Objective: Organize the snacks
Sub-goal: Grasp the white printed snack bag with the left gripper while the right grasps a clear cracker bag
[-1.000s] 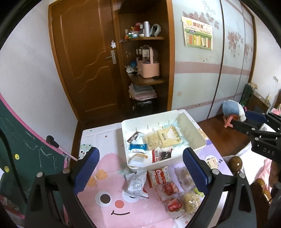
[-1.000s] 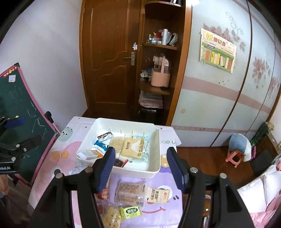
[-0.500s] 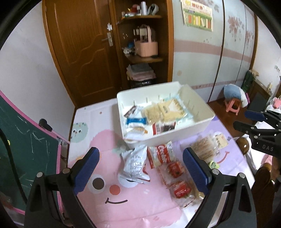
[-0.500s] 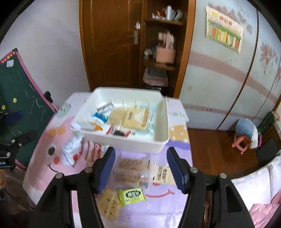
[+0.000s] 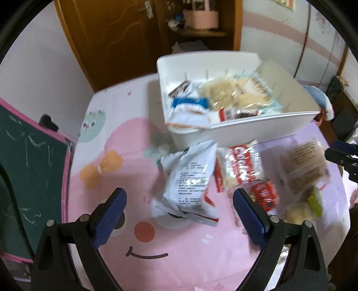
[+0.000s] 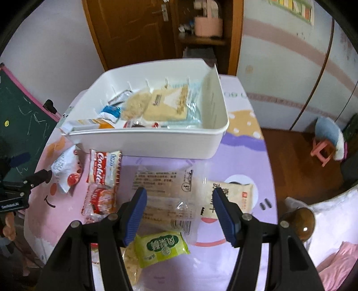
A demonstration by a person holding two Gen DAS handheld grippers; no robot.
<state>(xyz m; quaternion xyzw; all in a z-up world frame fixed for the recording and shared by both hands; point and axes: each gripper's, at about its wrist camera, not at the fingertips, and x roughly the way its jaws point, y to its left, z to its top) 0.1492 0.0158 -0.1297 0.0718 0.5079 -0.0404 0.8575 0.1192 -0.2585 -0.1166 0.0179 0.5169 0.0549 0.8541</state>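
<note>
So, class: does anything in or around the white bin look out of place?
Yes. A flat orange-and-white packet pokes out over the white bin's near-left corner instead of lying inside. Several snacks lie loose on the mat in front, including the silver bag and the green packet.

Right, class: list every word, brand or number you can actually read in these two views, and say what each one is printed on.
"Coolete" (last letters unclear): red-and-white snack pack.
"GenRobot.AI": left gripper body, in the right wrist view.
Chinese characters, not clearly readable: green packet, cream packet.
Fine print, too small: clear cracker pack, silver bag.
Wall poster: blurred.
</note>
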